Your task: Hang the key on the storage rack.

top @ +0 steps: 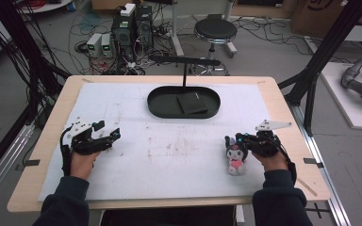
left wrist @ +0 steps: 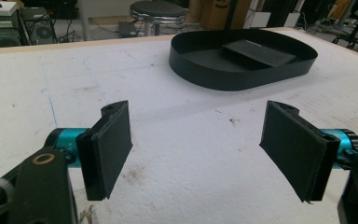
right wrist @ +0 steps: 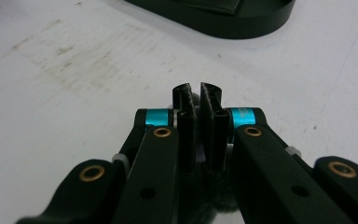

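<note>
A small plush toy (top: 236, 158), black and white with a pink front, stands upright on the white mat near the front right. My right gripper (top: 234, 141) is shut on the top of its head. In the right gripper view the jaws (right wrist: 196, 93) are pressed almost together, with dark fuzzy plush (right wrist: 200, 186) showing between and below them. My left gripper (top: 107, 130) rests at the front left of the mat, open and holding nothing. Its two pads (left wrist: 114, 135) stand wide apart over bare mat. A black oval tray (top: 158, 106) lies at the back centre.
A flat black slab (top: 192, 102) lies inside the tray (left wrist: 223, 77), and a thin black post with a crossbar (top: 185, 70) rises behind it. The white mat (top: 169, 155) covers most of the wooden table. A stool (top: 215, 32), computers and cables are on the floor beyond.
</note>
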The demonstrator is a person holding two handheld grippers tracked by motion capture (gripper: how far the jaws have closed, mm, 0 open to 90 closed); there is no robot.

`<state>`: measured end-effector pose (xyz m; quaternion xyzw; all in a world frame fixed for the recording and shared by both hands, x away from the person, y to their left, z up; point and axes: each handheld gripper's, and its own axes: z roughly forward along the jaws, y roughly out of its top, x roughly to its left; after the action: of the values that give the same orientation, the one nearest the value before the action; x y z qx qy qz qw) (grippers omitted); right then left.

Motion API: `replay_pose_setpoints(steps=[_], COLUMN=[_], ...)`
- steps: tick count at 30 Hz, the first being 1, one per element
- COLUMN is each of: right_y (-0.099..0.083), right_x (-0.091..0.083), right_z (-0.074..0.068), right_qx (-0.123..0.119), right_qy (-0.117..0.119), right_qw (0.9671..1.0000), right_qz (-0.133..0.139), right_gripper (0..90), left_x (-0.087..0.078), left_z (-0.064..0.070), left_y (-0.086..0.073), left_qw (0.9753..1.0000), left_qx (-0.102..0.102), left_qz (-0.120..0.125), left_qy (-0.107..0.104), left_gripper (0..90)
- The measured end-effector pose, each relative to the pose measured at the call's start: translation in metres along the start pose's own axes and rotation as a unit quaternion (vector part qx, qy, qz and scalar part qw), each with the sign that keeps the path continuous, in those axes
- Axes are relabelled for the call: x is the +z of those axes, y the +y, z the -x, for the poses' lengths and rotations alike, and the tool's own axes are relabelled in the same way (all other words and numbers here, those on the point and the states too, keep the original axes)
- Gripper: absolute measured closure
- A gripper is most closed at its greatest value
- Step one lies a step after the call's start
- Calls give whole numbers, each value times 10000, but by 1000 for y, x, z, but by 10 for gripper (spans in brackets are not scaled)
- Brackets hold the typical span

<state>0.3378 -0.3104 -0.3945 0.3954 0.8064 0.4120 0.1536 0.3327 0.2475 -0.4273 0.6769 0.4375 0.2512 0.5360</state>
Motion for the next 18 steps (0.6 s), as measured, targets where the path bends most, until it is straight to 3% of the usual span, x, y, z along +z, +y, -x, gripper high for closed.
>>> replay_pose_setpoints(steps=[3,5,8,9,10,11,12,13,14,15,18], right_y=[5,13,15,15,15,14,14,13,13,13,14], right_x=[8,17,22,24,26,27,27,28,28,28,24], right_z=[4,6,5,4,3,3,3,-1,-1,-8,-21], right_qx=[-78,-268,-353,-341,-338,-292,-292,-111,-111,-67,-145], right_qy=[-46,-267,-422,-559,-884,-1000,-1000,-1339,-1339,-1550,-1765], right_qw=[10000,9993,9984,9978,9954,9945,9945,9909,9909,9879,9840], right_qz=[-13,-51,-90,-109,-107,-91,-91,19,19,96,202], right_gripper=[862,860,846,810,528,399,399,277,277,214,215], left_x=[0,0,0,0,0,-1,-1,-2,-2,-3,-3], left_z=[0,-1,-1,-1,-1,-1,-1,-2,-2,-2,-3], left_y=[0,0,0,0,0,0,0,0,0,0,0], left_qw=[10000,10000,10000,10000,10000,10000,10000,10000,10000,10000,10000], left_qx=[-2,4,13,13,16,14,0,8,4,-1,-20], left_qz=[10,5,-12,-12,-14,-11,4,3,7,4,12], left_qy=[23,28,28,33,30,30,34,39,41,54,59], left_gripper=[242,242,242,242,242,242,242,242,242,243,243])
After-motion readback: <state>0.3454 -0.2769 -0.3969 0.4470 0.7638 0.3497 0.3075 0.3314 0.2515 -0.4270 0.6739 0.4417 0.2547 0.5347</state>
